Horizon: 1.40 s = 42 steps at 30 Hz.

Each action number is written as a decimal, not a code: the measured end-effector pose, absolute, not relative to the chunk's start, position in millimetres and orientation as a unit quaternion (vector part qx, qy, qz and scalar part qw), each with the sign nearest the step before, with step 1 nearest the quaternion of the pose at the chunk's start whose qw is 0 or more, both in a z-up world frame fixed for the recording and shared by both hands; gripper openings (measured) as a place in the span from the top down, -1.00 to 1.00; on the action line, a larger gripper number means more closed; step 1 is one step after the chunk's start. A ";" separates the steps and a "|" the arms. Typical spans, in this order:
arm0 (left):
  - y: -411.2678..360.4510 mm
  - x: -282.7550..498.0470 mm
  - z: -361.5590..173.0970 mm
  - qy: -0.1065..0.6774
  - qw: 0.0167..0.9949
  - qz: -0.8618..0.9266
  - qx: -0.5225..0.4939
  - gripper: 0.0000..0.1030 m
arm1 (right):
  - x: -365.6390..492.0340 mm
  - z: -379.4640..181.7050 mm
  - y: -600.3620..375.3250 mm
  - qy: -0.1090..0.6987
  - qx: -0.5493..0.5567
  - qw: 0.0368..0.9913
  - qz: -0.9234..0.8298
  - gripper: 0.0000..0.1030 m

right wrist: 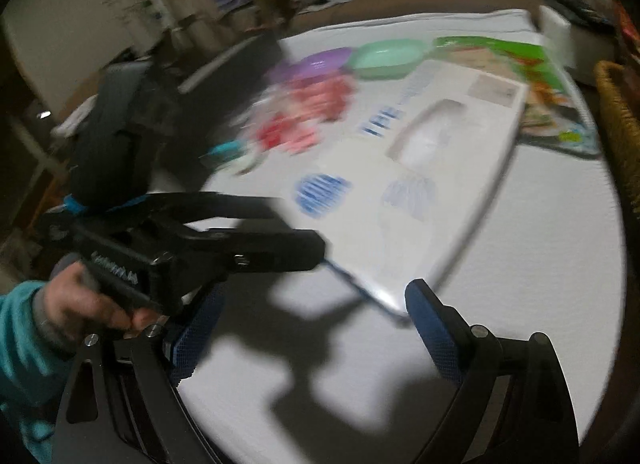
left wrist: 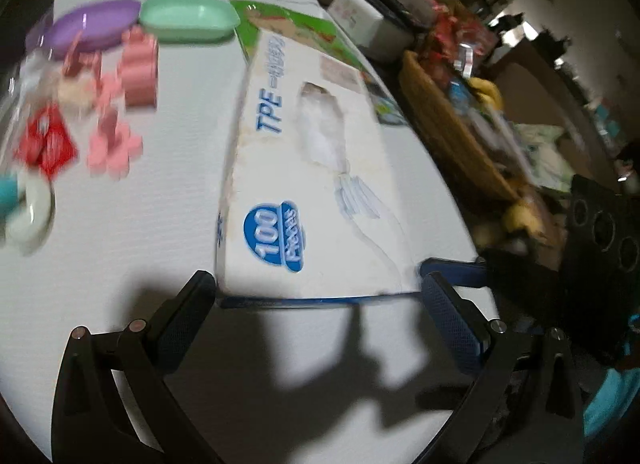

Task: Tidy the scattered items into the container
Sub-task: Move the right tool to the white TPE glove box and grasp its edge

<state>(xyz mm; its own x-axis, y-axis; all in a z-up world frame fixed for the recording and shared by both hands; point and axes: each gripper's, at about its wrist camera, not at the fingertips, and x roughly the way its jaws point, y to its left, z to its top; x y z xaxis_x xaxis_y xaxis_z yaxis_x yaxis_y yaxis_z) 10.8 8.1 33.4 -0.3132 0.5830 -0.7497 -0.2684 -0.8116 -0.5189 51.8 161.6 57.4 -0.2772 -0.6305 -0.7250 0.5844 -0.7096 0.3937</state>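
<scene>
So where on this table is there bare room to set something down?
Bare cloth lies in front of the glove box, where the left tool stands open, and between the box and the pink toys. It is crowded around the purple dish and green dish.

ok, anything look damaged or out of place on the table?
The white cardboard glove box marked "100 Pieces" looks worn: its near left edge is crumpled and scuffed, and a thin clear glove trails out of its oval opening across the top. The pink plastic toy pieces lie scattered beside the purple and mint green dishes.
</scene>
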 end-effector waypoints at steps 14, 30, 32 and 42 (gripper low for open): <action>-38.8 101.0 69.1 -0.149 0.228 0.839 -0.471 -1.00 | 97.7 65.5 163.3 -0.048 0.477 0.330 -0.813 -0.83; -64.3 104.0 72.9 -0.150 0.206 0.857 -0.447 -1.00 | -55.8 41.8 165.8 -0.046 0.509 0.144 -0.847 -0.83; -68.7 103.8 73.4 -0.149 0.202 0.859 -0.446 -1.00 | -62.6 30.9 156.2 -0.028 0.519 0.143 -0.842 -0.82; -86.1 101.3 70.1 -0.170 0.190 0.855 -0.452 -1.00 | 3.5 28.6 125.2 0.139 0.493 0.288 -0.809 -0.72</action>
